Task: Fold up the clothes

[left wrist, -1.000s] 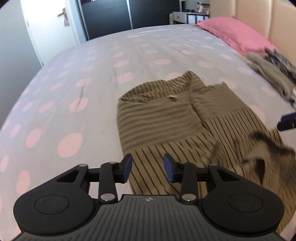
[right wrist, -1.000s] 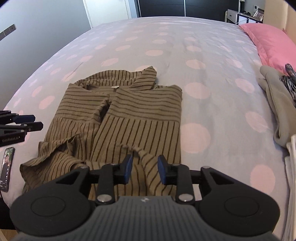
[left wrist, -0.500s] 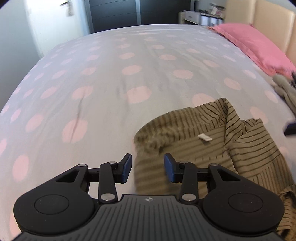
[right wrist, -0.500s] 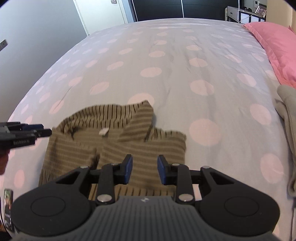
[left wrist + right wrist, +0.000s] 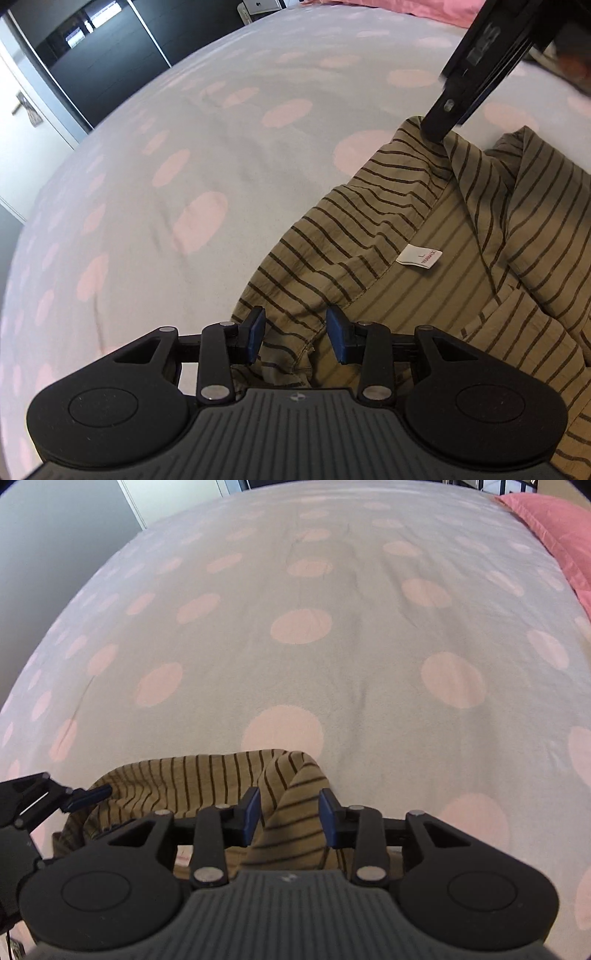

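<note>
An olive shirt with dark stripes (image 5: 424, 221) lies flat on the spotted bed sheet (image 5: 221, 147), collar end towards the far side, its white neck label (image 5: 419, 257) showing. My left gripper (image 5: 297, 334) is low over the shirt's left shoulder edge, jaws apart, cloth lying between the blue pads without being pinched. My right gripper (image 5: 290, 818) is at the collar (image 5: 295, 771). Its jaws are opening, and a raised fold of collar stands between the pads. The right gripper's tip (image 5: 436, 129) touches the collar point in the left wrist view. The left gripper (image 5: 88, 797) shows at the shirt's left edge.
The grey sheet with pink dots (image 5: 332, 664) spreads wide beyond the collar. A pink pillow (image 5: 561, 528) lies at the far right. A dark wardrobe (image 5: 110, 55) and a white door (image 5: 22, 129) stand past the bed's far end.
Both grippers have travelled up the shirt from its lower half to the collar end and come down close to the cloth. The right jaws stand a little wider.
</note>
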Demonstrator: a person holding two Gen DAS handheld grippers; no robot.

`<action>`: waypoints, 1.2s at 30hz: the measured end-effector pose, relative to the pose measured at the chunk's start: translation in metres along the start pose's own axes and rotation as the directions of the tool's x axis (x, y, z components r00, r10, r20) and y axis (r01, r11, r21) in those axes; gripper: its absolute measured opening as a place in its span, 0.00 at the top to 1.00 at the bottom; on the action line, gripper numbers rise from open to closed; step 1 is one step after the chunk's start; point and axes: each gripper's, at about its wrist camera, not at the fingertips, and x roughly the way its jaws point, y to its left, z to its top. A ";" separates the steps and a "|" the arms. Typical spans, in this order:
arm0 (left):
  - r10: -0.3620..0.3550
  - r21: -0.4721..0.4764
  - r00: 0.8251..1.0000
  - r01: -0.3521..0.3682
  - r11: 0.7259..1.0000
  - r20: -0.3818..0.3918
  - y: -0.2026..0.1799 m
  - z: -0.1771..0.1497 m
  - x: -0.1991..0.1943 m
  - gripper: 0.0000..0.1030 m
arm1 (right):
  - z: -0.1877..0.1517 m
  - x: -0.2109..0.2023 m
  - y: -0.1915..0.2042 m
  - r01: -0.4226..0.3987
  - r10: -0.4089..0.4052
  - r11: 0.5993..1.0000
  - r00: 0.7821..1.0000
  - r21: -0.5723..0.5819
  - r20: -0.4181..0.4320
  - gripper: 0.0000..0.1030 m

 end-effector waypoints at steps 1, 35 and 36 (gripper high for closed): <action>-0.013 -0.011 1.000 0.013 1.000 0.001 0.002 -0.001 0.000 0.67 | 0.002 0.006 0.000 0.014 -0.014 1.000 1.000 0.005 -0.012 0.64; -0.158 -0.253 0.979 0.186 0.949 0.129 0.045 -0.013 -0.039 1.00 | -0.020 -0.047 0.005 0.014 0.105 0.734 0.985 -0.679 0.134 0.64; -0.160 -0.246 0.979 0.188 0.951 0.129 0.046 -0.013 -0.039 1.00 | -0.021 -0.043 0.010 0.007 0.109 0.689 0.988 -0.725 0.113 0.63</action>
